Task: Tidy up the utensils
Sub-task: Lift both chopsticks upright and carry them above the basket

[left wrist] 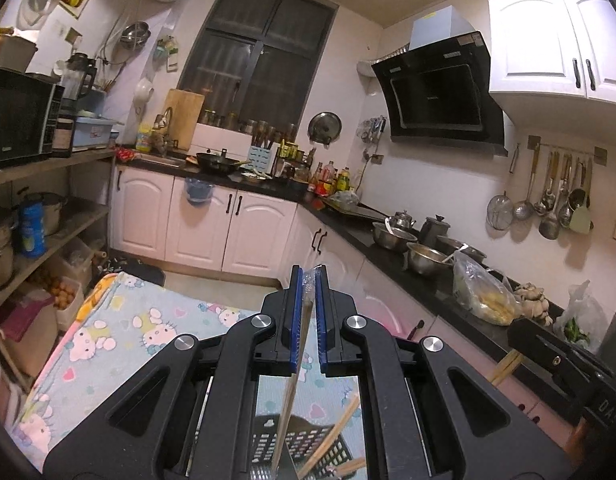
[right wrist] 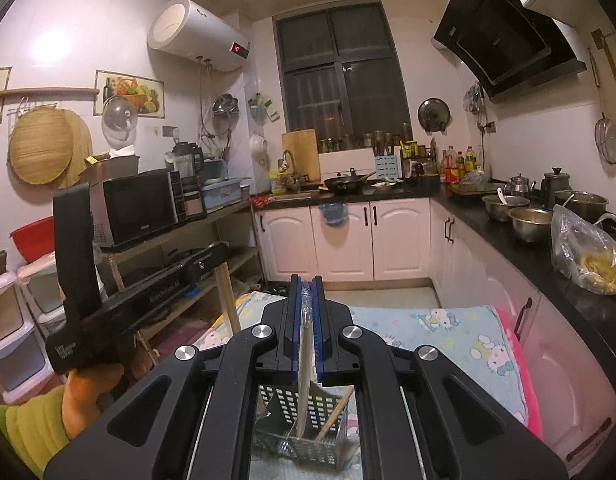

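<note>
The left claw point(left wrist: 308, 276) is clamped on a plastic-wrapped chopstick pair point(left wrist: 298, 344) above the black perforated utensil basket point(left wrist: 308, 450). The right claw point(right wrist: 306, 286) likewise pinches a wrapped chopstick pair point(right wrist: 305, 356) over that basket point(right wrist: 304, 428), which stands on the cartoon-print table cloth point(right wrist: 447, 332).

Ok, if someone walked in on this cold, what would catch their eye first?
Probably the two grippers up front: the left gripper and the right gripper are each shut on a plastic-wrapped pair of chopsticks. Below them a dark slotted utensil basket stands on a cartoon-cat cloth, already holding wooden chopsticks. On the right, the black counter is crowded with steel bowls.
</note>
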Demonstrator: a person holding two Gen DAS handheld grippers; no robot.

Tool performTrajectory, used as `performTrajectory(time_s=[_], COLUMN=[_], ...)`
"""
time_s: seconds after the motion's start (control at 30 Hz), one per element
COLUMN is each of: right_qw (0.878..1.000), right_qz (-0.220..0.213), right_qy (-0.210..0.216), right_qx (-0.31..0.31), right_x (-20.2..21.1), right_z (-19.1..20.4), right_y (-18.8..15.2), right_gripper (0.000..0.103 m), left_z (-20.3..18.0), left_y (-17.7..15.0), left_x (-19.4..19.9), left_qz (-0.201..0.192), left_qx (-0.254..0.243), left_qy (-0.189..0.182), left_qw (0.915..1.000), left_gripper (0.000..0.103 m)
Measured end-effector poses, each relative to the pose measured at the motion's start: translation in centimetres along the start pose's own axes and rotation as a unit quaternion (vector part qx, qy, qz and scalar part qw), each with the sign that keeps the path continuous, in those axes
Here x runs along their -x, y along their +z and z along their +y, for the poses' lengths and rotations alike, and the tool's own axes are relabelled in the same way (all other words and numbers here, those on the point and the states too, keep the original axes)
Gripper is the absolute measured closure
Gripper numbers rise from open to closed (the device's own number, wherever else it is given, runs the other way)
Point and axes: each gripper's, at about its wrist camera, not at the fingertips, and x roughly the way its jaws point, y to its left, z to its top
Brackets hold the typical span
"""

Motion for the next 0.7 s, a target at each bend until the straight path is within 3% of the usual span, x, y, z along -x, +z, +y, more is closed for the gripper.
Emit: performTrajectory(time_s=[0.2, 0.7], right_qw=[1.000, 0.999], right_qz=[0.006, 0.034], right_qy=[-0.012, -0.029], right_qx=[-0.002, -0.019], right_x=[-1.2, -3.5], right_z=[-0.9, -2.7], right_y=[-0.7, -4.3], right_gripper=[0.098, 0.098], left_z=[0.4, 1.9], left_y=[-0.9, -4.8], left_x=[-1.4, -3.5], left_qz=[-0.011, 0.021], left_qx=[0.005, 0.018], left_qy=[-0.012, -0.010], left_qw=[0.9999, 0.9996], left_gripper=[0.101, 0.101])
